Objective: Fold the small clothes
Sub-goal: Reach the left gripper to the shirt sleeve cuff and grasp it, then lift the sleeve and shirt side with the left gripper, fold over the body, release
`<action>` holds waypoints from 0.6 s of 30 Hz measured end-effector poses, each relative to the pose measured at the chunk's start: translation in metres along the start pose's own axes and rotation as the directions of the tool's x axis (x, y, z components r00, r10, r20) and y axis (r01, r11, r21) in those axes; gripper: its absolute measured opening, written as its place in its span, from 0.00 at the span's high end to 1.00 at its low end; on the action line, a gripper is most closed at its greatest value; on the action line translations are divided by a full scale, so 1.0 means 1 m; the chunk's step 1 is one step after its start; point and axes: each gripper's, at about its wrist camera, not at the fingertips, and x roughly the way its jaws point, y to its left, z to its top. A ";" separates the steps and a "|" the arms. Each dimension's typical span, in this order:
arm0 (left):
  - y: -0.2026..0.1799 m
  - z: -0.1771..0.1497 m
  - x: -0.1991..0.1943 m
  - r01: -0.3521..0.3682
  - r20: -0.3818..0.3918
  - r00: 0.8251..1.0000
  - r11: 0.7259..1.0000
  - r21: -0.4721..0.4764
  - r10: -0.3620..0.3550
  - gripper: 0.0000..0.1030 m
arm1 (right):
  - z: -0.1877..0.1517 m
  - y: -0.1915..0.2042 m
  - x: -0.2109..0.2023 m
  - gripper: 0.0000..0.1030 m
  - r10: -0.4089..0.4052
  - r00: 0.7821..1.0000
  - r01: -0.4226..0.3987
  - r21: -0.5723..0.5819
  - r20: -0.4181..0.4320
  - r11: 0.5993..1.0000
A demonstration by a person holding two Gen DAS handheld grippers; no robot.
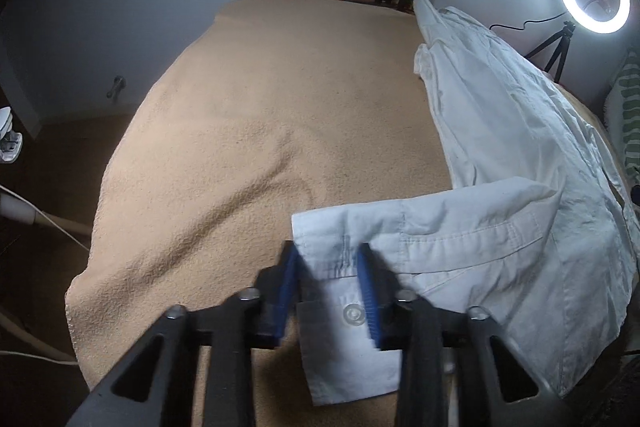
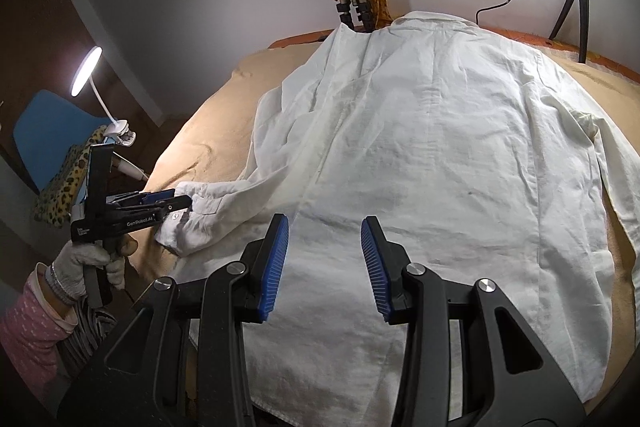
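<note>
With the white shirt point(image 2: 420, 155) lying back up on the beige-covered bench point(image 1: 240, 115), the left tongs point(image 1: 329, 269) grasp the sleeve cuff point(image 1: 340, 291) while the right tongs point(image 2: 325, 259) hang released over the hem, so the sleeve fold seems in hand and next calls for carrying the cuff across the back.

Two wrist fisheyes, steeply downward, close over shared shirt point(image 2: 432, 155).
</note>
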 end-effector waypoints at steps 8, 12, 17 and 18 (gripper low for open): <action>-0.030 -0.005 -0.054 0.169 0.120 0.977 0.984 0.055 -0.174 1.00 | -0.002 -0.002 0.002 0.60 -0.004 1.000 0.004 0.016 -0.010 1.000; -0.073 -0.029 -0.091 0.259 0.140 0.948 0.948 0.185 -0.286 1.00 | -0.002 -0.005 0.006 0.60 0.002 1.000 -0.001 0.026 -0.021 1.000; -0.126 -0.053 -0.109 0.338 0.059 0.922 0.869 0.363 -0.383 0.92 | 0.000 -0.006 0.013 0.60 0.003 0.999 -0.002 0.030 -0.038 1.000; -0.133 -0.055 -0.108 0.372 0.025 0.912 0.851 0.370 -0.409 0.85 | 0.001 -0.005 0.013 0.60 0.004 0.999 -0.003 0.026 -0.038 1.000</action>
